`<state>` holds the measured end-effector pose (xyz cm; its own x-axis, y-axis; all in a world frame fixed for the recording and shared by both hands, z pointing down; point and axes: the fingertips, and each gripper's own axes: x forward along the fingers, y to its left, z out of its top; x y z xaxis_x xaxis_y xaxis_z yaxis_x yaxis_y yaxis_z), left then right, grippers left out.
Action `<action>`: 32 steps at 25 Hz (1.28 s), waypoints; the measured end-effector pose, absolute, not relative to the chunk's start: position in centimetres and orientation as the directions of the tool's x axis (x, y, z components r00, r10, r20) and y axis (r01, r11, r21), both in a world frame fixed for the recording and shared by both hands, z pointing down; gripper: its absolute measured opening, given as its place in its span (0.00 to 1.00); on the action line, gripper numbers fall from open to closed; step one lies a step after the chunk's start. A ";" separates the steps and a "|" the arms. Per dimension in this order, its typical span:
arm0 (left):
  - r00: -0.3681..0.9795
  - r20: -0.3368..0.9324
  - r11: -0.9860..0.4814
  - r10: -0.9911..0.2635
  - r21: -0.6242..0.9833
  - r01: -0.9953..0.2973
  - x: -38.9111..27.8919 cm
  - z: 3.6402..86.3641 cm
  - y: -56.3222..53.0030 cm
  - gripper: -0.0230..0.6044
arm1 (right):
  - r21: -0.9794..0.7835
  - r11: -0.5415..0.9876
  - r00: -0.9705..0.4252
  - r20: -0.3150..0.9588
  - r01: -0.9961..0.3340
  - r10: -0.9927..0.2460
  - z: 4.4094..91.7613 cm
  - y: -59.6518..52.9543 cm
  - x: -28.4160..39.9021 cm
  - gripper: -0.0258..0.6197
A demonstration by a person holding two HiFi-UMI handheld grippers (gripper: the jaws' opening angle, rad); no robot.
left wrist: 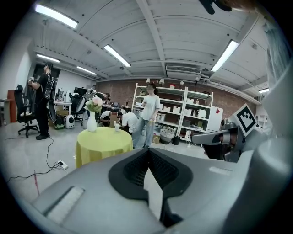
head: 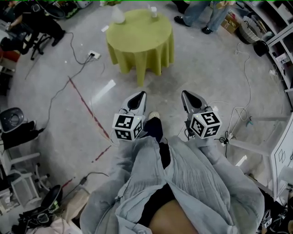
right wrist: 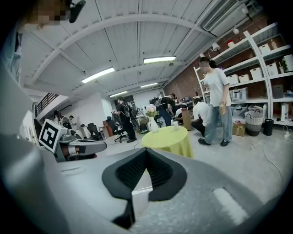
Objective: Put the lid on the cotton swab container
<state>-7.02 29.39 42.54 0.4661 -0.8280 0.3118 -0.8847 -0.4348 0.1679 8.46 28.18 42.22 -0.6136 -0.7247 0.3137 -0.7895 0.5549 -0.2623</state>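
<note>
A round table with a yellow-green cloth [head: 139, 39] stands a few steps ahead of me. Near its far edge are a white vase [head: 118, 16] with flowers and a small white container [head: 154, 12]; whether that container has a lid is too small to tell. My left gripper [head: 143, 93] and right gripper [head: 184, 93] are held side by side at waist height, well short of the table, both pointing toward it. Each is shut with nothing between its pads. The left gripper view shows the table [left wrist: 103, 144] beyond the closed tips [left wrist: 147, 149]; so does the right gripper view [right wrist: 169, 139], [right wrist: 145, 150].
Cables and a power strip [head: 94, 55] lie on the grey floor left of the table, beside a red tape line [head: 87, 107]. People stand beyond the table [head: 208, 13]. Shelving [head: 279, 41] lines the right side, office chairs and gear [head: 27, 32] the left.
</note>
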 end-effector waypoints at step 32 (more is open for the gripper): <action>0.505 0.345 -0.460 -0.792 0.207 -0.863 -13.4 44.4 16.9 0.07 | -0.275 0.492 -0.563 0.369 -0.826 -0.740 43.7 15.7 3.1 0.04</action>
